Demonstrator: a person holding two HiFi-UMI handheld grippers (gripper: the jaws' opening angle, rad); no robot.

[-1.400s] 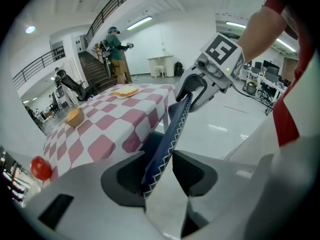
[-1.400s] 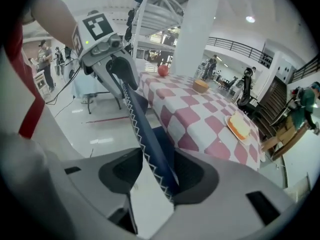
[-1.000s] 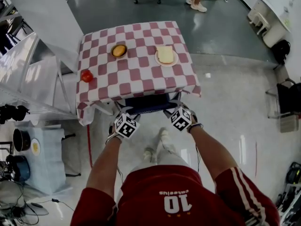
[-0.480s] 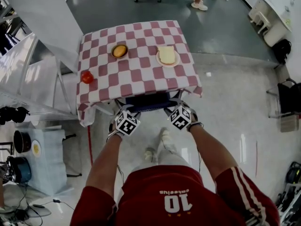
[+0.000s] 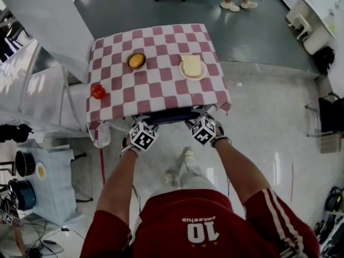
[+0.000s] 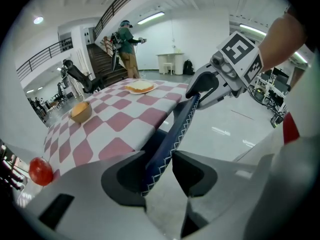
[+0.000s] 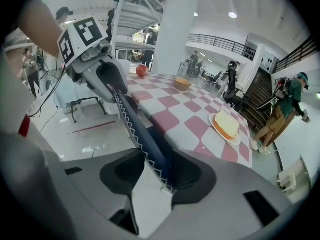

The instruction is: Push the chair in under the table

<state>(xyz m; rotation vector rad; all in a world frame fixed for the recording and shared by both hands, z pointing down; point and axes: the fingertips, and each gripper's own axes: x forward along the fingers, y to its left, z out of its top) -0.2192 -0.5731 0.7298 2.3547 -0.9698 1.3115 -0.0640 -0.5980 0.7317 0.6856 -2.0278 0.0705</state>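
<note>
Left gripper [image 5: 138, 123] and right gripper [image 5: 196, 119] each pinching the chair [image 5: 169, 115] back, its rail parallel to the table [image 5: 156, 102] edge.

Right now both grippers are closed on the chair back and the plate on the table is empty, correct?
No. The plate is not empty: a pale slice of what looks like bread lies on it, clear in the right gripper view. The left gripper and right gripper are indeed closed on the chair back.
</note>
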